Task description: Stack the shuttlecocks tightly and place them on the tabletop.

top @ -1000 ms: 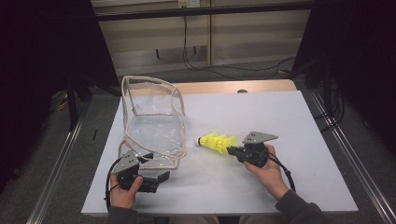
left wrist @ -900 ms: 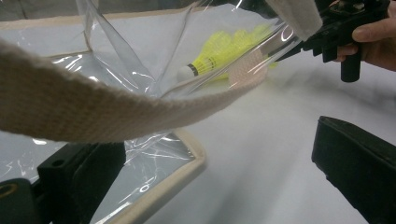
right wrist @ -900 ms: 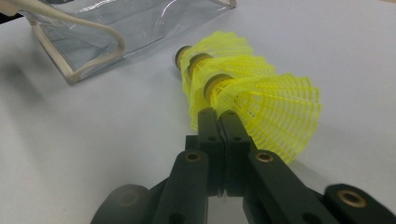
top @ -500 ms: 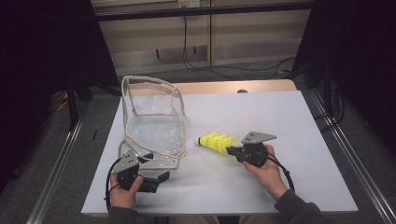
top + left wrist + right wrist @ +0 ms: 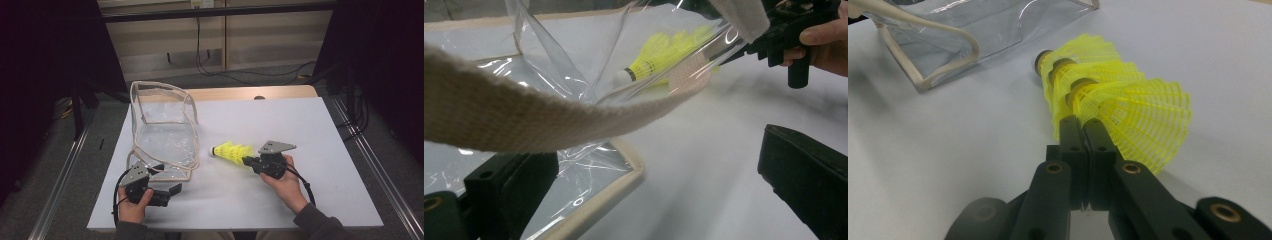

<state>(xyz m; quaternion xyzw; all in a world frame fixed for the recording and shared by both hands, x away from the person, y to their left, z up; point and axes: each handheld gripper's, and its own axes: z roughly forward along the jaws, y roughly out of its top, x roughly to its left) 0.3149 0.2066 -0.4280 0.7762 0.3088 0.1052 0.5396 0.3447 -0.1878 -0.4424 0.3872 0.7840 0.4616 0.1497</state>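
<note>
Keeping right tool (image 5: 1080,122) clamped on shuttlecocks (image 5: 234,151), left tool (image 5: 664,185) gaping under strap (image 5: 524,120), aiming corks-first into bag (image 5: 162,125) w/o crushing skirts.

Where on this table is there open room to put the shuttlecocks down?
The far right of the table, beyond the right claw with the yellow shuttlecocks, is bare. So is the near middle between both hands. The left is crowded by the clear bag.
</note>
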